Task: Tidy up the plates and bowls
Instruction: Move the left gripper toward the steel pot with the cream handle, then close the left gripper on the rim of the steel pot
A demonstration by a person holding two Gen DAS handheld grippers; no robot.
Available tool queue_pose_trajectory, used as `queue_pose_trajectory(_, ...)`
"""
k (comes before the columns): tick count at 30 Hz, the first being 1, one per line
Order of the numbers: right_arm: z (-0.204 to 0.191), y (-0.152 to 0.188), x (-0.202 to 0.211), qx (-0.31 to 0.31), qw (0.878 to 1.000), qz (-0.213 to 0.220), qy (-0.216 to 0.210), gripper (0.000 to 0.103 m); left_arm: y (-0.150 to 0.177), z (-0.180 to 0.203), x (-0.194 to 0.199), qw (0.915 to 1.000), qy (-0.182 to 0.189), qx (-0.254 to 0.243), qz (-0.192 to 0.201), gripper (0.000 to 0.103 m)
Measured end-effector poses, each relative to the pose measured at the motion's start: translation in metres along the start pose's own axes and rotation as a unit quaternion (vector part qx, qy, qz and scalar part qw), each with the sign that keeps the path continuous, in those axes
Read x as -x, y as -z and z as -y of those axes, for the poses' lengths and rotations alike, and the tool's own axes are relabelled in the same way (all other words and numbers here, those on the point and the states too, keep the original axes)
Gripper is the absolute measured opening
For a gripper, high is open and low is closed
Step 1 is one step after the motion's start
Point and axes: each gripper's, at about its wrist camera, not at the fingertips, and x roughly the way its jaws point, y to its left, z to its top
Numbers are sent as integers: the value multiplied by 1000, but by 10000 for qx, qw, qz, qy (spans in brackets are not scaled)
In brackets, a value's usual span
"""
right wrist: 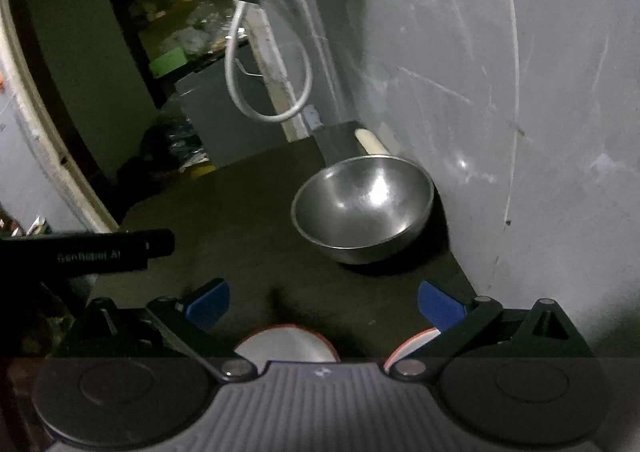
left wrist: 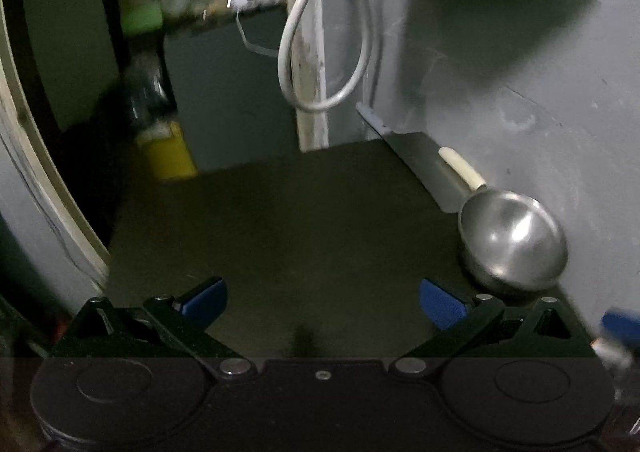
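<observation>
A steel bowl [right wrist: 362,207] sits upright on the dark table against the grey wall; it also shows in the left wrist view [left wrist: 514,238] at the right. A cleaver with a cream handle [left wrist: 460,167] lies behind it along the wall. My right gripper [right wrist: 324,302] is open and empty, short of the bowl. Under it two white plates with red rims [right wrist: 286,346] [right wrist: 414,342] peek out at the near edge. My left gripper [left wrist: 323,302] is open and empty over bare table, left of the bowl.
The dark table [left wrist: 280,219] ends at a far edge with a yellow container [left wrist: 168,151] beyond. A white cable loop [left wrist: 320,51] hangs by a wooden post. The grey wall [right wrist: 520,131] bounds the right side. The left gripper's body [right wrist: 88,252] shows at left.
</observation>
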Motion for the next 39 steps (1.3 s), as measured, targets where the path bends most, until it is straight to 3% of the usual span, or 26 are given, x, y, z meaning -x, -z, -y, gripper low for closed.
queue_pose_trajectory(4, 10, -2, -17, -386, 9989, -14, 265, 103, -17, 4, -36, 9976, 494, 398, -286, 102)
queue_pose_trajectory(7, 15, -2, -27, -380, 9982, 18, 469, 103, -25, 17, -59, 9959, 744, 312, -421, 102)
queue_pose_trajectory(14, 28, 0, -38, -826, 9962, 108, 244, 102, -38, 46, -98, 9914, 1134, 96, -640, 101)
queue_pose_trajectory(18, 41, 0, -40, -1217, 9923, 124, 195, 94, -42, 56, -111, 9892, 1258, -20, -755, 89)
queue_pose_trajectory(23, 49, -2, -46, -1556, 9876, 79, 171, 92, -41, 62, -122, 9868, 1302, -34, -965, 70)
queue_pose_trajectory(25, 49, -3, -49, -1646, 9862, 74, 178, 89, -38, 62, -123, 9866, 1292, -21, -996, 54)
queue_pose_trajectory(29, 44, -6, -51, -1662, 9857, 132, 264, 83, -33, 62, -119, 9849, 1428, 71, -978, 40)
queue_pose_trajectory(34, 40, -8, -57, -1562, 9872, 156, 271, 64, -29, 64, -112, 9848, 1498, -20, -878, 16)
queue_pose_trajectory(37, 42, -9, -59, -1548, 9877, 99, 220, 51, -25, 64, -108, 9850, 1509, -115, -832, 13)
queue_pose_trajectory(38, 43, -10, -61, -1551, 9878, 51, 133, 41, -24, 63, -106, 9846, 1541, -130, -819, 13)
queue_pose_trajectory(39, 43, -10, -61, -1533, 9881, 28, 154, 39, -22, 62, -103, 9847, 1544, -145, -789, 13)
